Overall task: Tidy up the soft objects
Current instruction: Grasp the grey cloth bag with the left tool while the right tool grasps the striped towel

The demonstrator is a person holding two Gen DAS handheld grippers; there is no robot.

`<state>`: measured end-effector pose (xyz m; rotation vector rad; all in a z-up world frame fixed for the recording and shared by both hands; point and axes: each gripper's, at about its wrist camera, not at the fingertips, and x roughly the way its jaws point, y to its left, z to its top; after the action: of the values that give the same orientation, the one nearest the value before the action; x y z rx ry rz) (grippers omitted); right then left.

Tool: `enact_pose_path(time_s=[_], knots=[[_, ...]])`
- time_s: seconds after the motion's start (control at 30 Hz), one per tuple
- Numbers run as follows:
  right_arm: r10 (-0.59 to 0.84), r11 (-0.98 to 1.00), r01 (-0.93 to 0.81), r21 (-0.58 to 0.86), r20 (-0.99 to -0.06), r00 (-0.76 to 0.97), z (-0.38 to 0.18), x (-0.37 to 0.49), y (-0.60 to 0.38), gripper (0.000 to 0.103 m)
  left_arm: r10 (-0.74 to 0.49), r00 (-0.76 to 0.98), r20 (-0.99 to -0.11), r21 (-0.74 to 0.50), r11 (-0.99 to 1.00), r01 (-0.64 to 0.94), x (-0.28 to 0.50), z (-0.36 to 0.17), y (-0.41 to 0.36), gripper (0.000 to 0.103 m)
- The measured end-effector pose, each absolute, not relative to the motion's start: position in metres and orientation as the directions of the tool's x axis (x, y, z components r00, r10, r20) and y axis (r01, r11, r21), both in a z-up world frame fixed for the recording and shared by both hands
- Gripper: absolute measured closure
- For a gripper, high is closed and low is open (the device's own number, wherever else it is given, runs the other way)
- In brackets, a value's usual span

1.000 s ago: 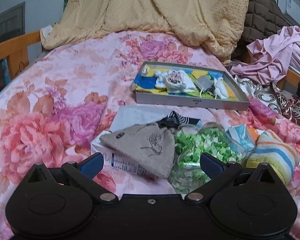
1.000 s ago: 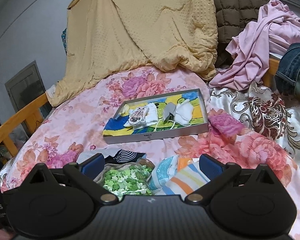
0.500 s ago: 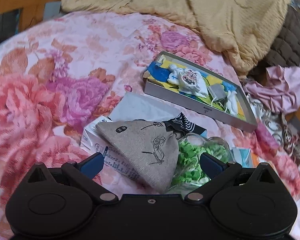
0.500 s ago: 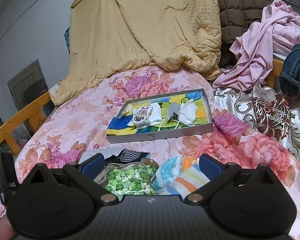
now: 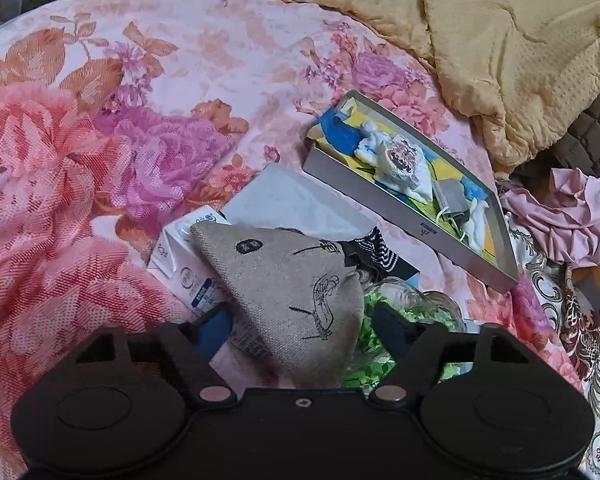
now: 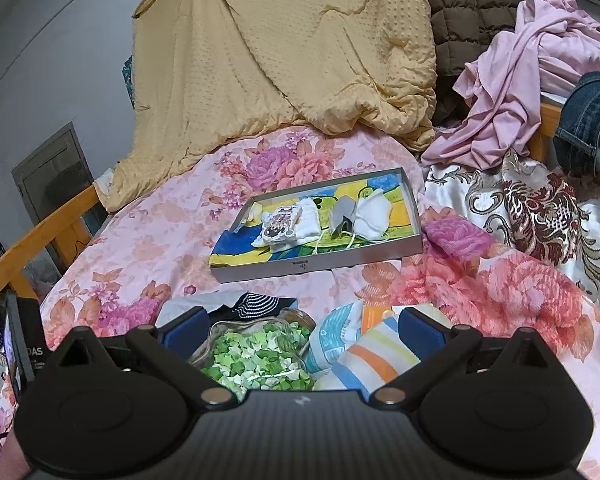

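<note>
On a bed with a pink floral cover, the left gripper is closing its jaws around a beige, wedge-shaped linen pouch lying on a white tissue pack. The right gripper hovers with jaws open above a bag of green paper stars

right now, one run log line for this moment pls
left gripper: closing around beige pouch, not yet pinched | right gripper: open, holds nothing | tray: on bed, partly filled

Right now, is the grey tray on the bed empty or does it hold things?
It holds things: the grey tray contains a colourful cloth, a white printed piece and a white mask.
</note>
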<state>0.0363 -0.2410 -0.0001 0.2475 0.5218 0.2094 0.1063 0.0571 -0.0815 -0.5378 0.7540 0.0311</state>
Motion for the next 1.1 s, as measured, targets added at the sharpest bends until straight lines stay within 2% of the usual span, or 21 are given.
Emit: enact_pose_path(time_s=[0.07,0.17,0.27,0.53,0.73,0.9,1.1], knots=[[0.258,0.949,-0.130,0.288,-0.466,0.846,-0.002,0.037,-0.241,0.000,-0.152,0.733,-0.664,-0.433,0.877,-0.211,0.104,-0.080,0.058,0.057],[0.260,0.948,-0.130,0.292,-0.469,0.844,-0.003,0.037,-0.241,0.000,-0.163,0.727,-0.667,-0.431,0.880,-0.198,0.101,-0.079,0.063,0.078],[0.262,0.947,-0.131,0.294,-0.468,0.844,-0.003,0.037,-0.240,0.000,-0.166,0.732,-0.661,-0.429,0.884,-0.187,0.098,-0.075,0.067,0.094],[0.257,0.948,-0.127,0.292,-0.464,0.848,-0.002,0.035,-0.243,0.000,-0.126,0.781,-0.612,-0.341,0.933,-0.117,0.072,-0.052,0.061,0.098],[0.252,0.950,-0.123,0.286,-0.475,0.843,-0.006,0.036,-0.242,0.000,-0.086,0.840,-0.535,-0.253,0.966,-0.062,0.040,-0.023,0.065,0.099],[0.235,0.964,-0.136,0.229,-0.489,0.840,-0.013,0.036,-0.236,0.000,-0.093,0.877,-0.471,-0.295,0.954,-0.057,0.032,0.004,0.077,0.099],[0.153,0.988,-0.109,0.111,-0.564,0.811,-0.039,0.043,-0.233,0.000,-0.113,0.883,-0.456,-0.293,0.956,-0.030,0.031,0.011,0.071,0.099]])
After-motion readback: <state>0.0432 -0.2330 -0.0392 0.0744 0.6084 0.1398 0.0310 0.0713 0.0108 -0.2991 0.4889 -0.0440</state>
